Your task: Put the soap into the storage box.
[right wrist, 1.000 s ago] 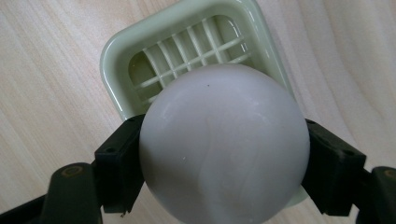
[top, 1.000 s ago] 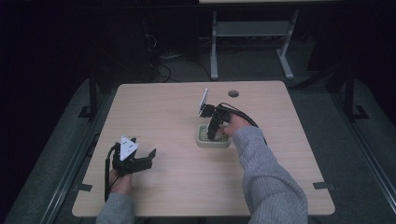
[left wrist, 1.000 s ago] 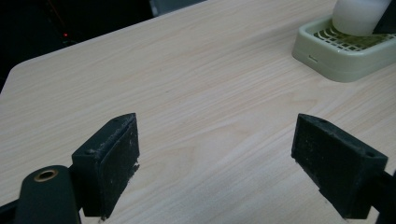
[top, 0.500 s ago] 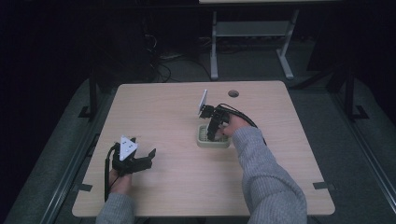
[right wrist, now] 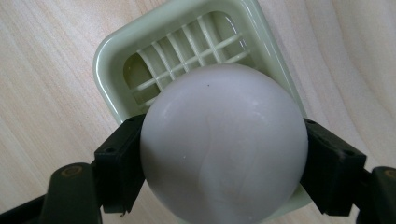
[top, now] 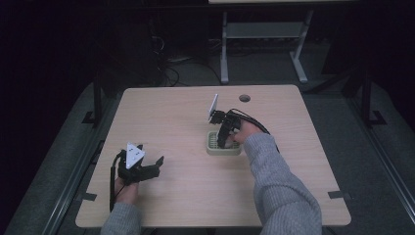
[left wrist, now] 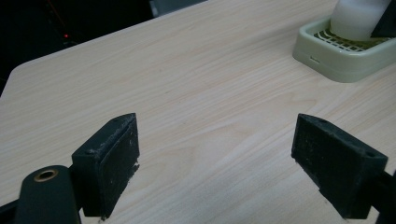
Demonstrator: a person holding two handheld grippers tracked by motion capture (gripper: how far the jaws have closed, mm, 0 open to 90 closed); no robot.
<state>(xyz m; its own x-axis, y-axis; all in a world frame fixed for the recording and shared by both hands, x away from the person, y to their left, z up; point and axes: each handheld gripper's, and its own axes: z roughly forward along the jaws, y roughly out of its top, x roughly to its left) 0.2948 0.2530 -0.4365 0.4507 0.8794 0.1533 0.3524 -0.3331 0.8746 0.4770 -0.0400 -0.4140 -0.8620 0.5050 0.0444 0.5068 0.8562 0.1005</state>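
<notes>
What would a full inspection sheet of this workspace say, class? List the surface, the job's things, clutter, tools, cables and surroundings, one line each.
Surface: light wood table, with a round hole near its far edge.
Job's things: white soap bar over a pale green slatted soap dish.
Clutter: nothing seen.
Tools: left tool open over bare wood near the table's front left; right tool shut on the soap bar above the dish.
Cables: black cable trails from the right tool; loose cables on the floor beyond.
Surroundings: dark room, grey table frame behind.

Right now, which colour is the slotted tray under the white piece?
Pale green tray, with a grid bottom; the right gripper view shows it best.
</notes>
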